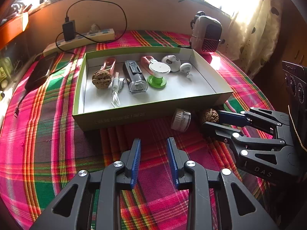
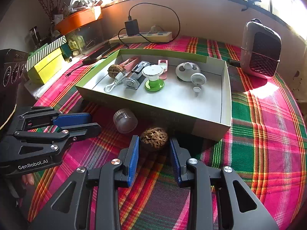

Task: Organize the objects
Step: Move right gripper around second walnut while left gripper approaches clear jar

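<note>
The tablecloth point(image 2: 259, 134) is woven plaid cloth, matt and ribbed. The box point(image 2: 211, 132) looks like cardboard, with a smooth pale lining. The walnut point(image 2: 154, 139) outside it has a rough, pitted, dull shell. The cap point(image 2: 125, 120) beside it is cloudy, translucent plastic. Both grippers point(image 1: 153, 159) point(image 2: 153, 159) are matt black plastic with shiny metal rivets and ridged blue pads point(image 2: 133, 163). The heater point(image 2: 261, 48) has a glossy casing.

Plaid-covered table point(image 2: 264, 126): box point(image 2: 211, 128), walnut point(image 2: 154, 138), clear cap point(image 2: 125, 120), power strip point(image 2: 142, 36), heater point(image 2: 261, 49).
</note>
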Motion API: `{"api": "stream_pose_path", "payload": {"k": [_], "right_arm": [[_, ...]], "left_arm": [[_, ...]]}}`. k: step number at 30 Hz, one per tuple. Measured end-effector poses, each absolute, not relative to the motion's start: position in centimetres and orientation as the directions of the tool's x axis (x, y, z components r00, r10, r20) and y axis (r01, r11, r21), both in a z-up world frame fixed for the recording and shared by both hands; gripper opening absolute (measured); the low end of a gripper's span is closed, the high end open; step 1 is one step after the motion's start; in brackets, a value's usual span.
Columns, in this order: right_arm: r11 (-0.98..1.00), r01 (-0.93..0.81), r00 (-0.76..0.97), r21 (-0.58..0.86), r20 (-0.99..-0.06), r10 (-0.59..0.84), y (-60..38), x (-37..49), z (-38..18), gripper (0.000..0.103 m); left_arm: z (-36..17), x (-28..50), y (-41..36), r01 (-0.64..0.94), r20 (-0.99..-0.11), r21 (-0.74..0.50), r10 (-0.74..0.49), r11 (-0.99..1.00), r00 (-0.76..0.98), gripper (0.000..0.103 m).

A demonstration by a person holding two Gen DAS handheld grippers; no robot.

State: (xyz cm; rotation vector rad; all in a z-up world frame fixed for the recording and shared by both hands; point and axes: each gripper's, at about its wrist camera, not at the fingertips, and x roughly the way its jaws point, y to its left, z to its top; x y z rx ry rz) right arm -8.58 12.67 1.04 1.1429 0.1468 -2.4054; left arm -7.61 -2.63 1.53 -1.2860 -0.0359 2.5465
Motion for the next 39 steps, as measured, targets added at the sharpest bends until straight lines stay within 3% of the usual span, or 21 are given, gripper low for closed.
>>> {"api": "stream_pose_path", "payload": {"k": [3, 19, 39], "right_arm": [[-0.886, 0.451, -0.546, 0.108, -0.752, -0.369, 13.1, -8.7, 1.1, 0.032], [-0.899, 0.429, -0.566, 0.090, -0.749, -0.345, 14.8, -8.7, 1.3, 0.032], [-0.905, 0.415, -0.571, 0.089, -0.749, -0.336, 15.9, -8.9, 1.3, 0.032]], "left_arm": [[1.6, -7.7, -2.2, -0.256, -0.783, -0.155, 0.277, -0.954, -0.557, 0.032], [2.0, -7.8, 0.2, -0.245, -0.786, -0.060, 0.198, -0.968, -0.586, 0.032], [1.5, -8.5, 1.4, -0.260, -0.796, -0.050, 0.196, -0.964, -0.573, 0.033]]}}
